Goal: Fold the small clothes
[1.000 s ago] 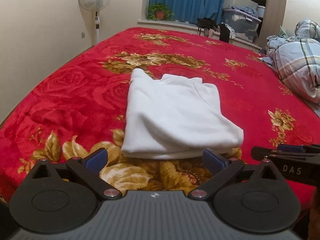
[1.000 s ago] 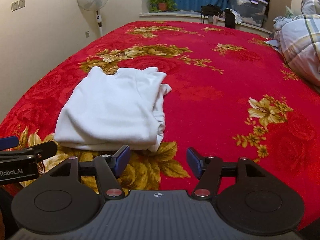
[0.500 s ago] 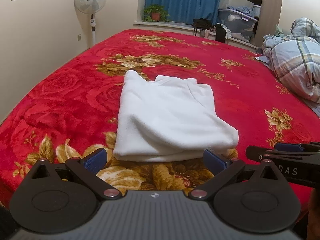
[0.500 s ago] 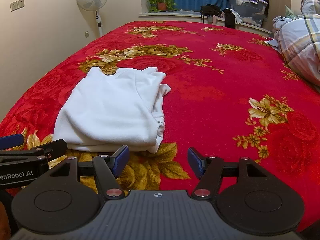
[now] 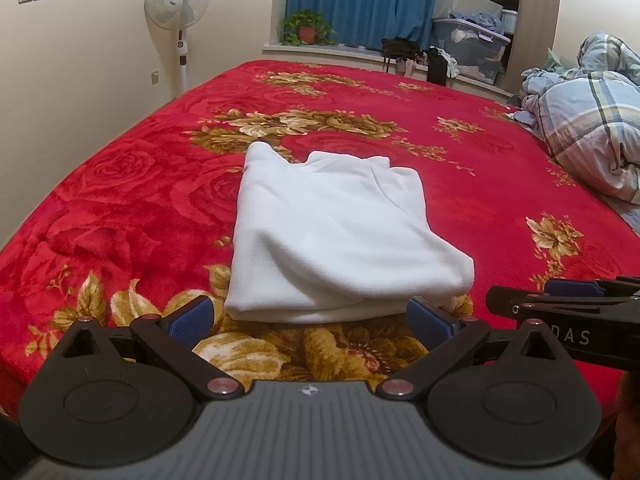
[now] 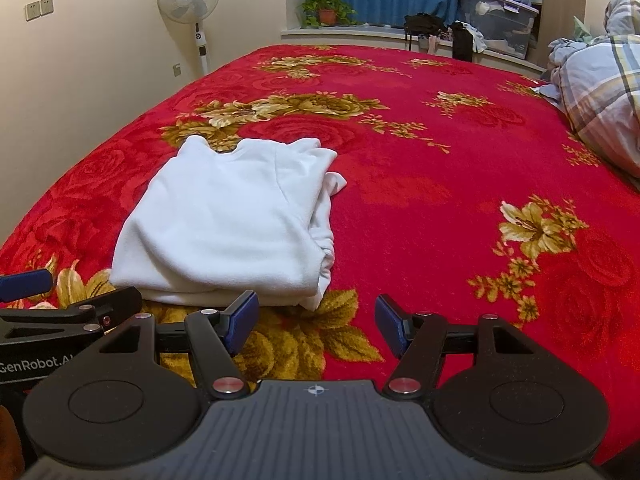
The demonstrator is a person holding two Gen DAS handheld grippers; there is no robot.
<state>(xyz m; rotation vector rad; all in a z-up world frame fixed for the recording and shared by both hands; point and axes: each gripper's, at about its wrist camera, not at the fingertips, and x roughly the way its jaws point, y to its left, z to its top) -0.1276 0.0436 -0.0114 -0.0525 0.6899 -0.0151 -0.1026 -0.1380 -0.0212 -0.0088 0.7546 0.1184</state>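
A white garment [image 5: 336, 240] lies folded into a thick rectangle on the red flowered bedspread [image 5: 120, 200]. It also shows in the right wrist view [image 6: 232, 224], left of centre. My left gripper [image 5: 310, 318] is open and empty, just short of the garment's near edge. My right gripper [image 6: 316, 322] is open and empty, near the garment's front right corner, apart from it. Each gripper shows from the side in the other's view, the right one [image 5: 560, 304] and the left one [image 6: 60, 312].
A crumpled plaid quilt [image 5: 592, 120] lies at the bed's right side. A standing fan [image 5: 178, 12] is by the left wall. A potted plant [image 5: 306, 28], bags and storage bins [image 5: 468, 40] line the window ledge beyond the bed.
Both grippers have drawn back slightly and stayed open. The garment has not moved.
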